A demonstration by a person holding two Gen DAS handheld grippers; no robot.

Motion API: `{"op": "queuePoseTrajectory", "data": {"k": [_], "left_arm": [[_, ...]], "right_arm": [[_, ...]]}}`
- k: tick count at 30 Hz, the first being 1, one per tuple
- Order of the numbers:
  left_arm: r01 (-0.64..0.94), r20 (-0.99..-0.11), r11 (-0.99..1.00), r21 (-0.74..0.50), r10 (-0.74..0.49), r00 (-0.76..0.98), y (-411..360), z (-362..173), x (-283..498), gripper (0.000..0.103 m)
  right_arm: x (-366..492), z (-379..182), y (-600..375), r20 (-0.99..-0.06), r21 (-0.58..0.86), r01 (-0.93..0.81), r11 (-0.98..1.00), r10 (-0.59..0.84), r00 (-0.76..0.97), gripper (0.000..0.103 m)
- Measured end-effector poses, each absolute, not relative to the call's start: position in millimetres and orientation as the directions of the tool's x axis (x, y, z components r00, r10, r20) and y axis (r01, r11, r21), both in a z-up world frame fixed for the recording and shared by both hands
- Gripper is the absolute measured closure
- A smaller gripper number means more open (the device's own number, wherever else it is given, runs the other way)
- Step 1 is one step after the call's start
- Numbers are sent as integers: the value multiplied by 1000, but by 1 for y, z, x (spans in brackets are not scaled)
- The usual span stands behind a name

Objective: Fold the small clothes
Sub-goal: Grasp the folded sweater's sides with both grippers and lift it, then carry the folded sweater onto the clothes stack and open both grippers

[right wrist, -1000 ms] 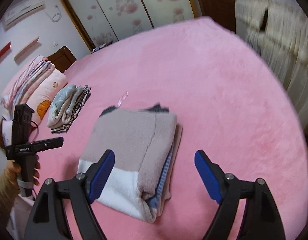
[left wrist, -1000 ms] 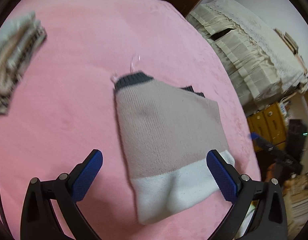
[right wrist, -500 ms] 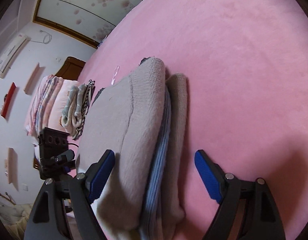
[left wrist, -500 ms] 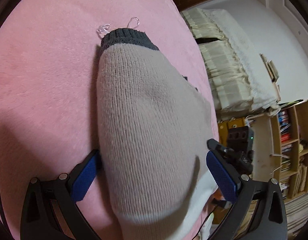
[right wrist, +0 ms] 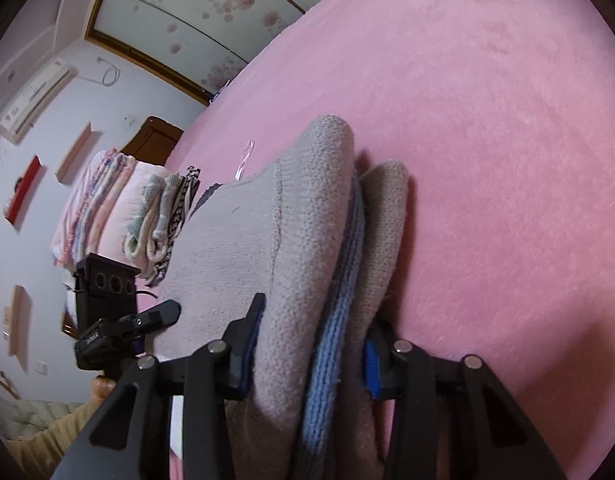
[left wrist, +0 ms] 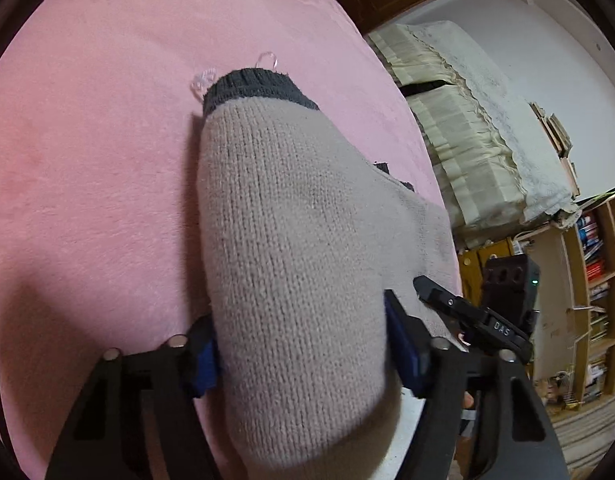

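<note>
A folded beige-grey knitted sweater [left wrist: 291, 220] with a dark grey ribbed edge [left wrist: 259, 84] lies on the pink bed cover [left wrist: 87, 160]. My left gripper [left wrist: 303, 354] straddles its near left corner. Its jaws are closing and both blue pads touch the knit. In the right wrist view the sweater [right wrist: 235, 240] shows stacked layers with a blue knit layer [right wrist: 343, 292] between them. My right gripper [right wrist: 309, 354] is closing on that folded right edge, pads pressing both sides. Each gripper shows in the other's view: the right gripper [left wrist: 467, 320], the left gripper [right wrist: 127, 324].
A clear plastic hook [left wrist: 267, 58] lies just beyond the sweater. A stack of folded clothes [right wrist: 163, 216] and rolled quilts [right wrist: 95, 200] sit at the bed's far left. Cream-covered furniture [left wrist: 467, 128] and a bookshelf [left wrist: 587, 280] stand beside the bed. The pink cover [right wrist: 487, 140] stretches right.
Both grippers came down to the sweater's near edge. Their jaws went from wide apart to narrowed onto the fabric, left on the left corner, right on the folded right edge.
</note>
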State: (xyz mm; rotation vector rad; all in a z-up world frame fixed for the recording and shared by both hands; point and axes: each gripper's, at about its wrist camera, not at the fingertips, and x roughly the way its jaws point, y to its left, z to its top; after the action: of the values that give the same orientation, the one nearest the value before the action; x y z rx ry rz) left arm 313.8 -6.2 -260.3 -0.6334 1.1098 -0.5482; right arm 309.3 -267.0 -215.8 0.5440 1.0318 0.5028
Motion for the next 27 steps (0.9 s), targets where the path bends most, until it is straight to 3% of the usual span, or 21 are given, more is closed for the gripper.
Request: {"op": "queuePoseTrajectory", "data": {"k": [3, 13, 19, 27], "left_arm": [[96, -662, 735, -671, -652, 370, -9, -243, 305, 45], [90, -685, 760, -644, -624, 376, 40, -174, 243, 45], [28, -713, 794, -607, -560, 422, 137, -129, 217, 45], [13, -731, 897, -442, -368, 575, 293, -26, 254, 44]], "right_arm": [[300, -197, -258, -675, 587, -141, 797, 578, 458, 66], [249, -134, -206, -698, 540, -153, 828, 542, 468, 66], [251, -96, -116, -667, 572, -246, 782, 618, 416, 67], [319, -25, 45, -531, 641, -384, 664, 746, 402, 67]]}}
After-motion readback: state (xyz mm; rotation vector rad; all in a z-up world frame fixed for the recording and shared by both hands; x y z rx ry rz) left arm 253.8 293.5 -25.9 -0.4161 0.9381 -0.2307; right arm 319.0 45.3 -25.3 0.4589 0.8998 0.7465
